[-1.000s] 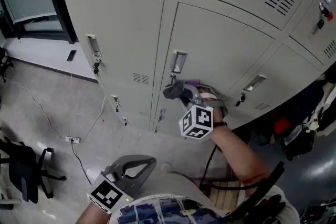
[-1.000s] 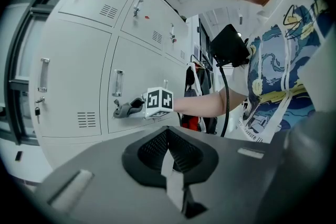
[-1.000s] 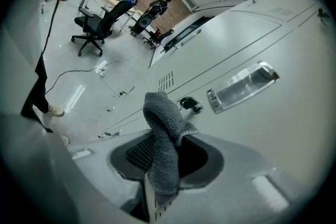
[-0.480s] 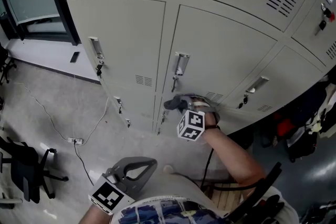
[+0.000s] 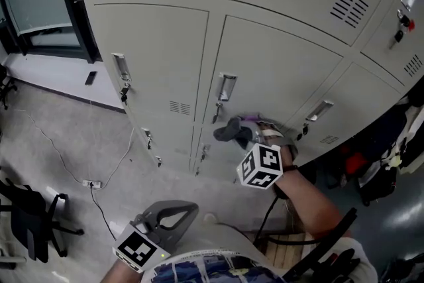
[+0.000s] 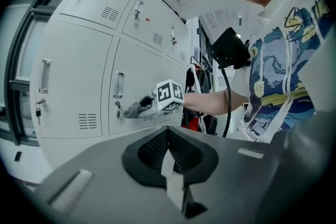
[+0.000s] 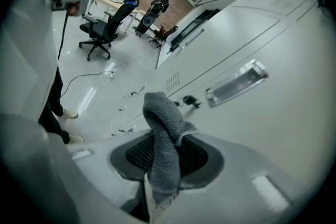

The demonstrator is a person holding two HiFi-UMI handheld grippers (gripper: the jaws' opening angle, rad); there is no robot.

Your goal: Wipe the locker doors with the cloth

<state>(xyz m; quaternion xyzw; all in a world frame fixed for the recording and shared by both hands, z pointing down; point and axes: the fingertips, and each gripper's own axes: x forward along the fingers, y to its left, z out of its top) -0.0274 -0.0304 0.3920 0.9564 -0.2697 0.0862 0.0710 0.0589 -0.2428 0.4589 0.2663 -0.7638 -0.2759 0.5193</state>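
Low on a locker door (image 5: 278, 69), the head view shows my right gripper (image 5: 240, 134) holding the grey cloth (image 5: 226, 130) against it, so I think I'm mid-wipe. Left gripper view: my left gripper (image 6: 170, 168) is closed on nothing. Right gripper view: the cloth is pinched tight. Next I should rub sideways under the handle (image 7: 237, 82).

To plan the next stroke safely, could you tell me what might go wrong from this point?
1. The grey cloth sits close beside the key in the door's lock, under the recessed handle; a stroke that way could snag the key.
2. The right gripper clamps only a narrow fold of the cloth, with the rest bunched loosely beyond the jaws, so friction on the locker door might pull it free.
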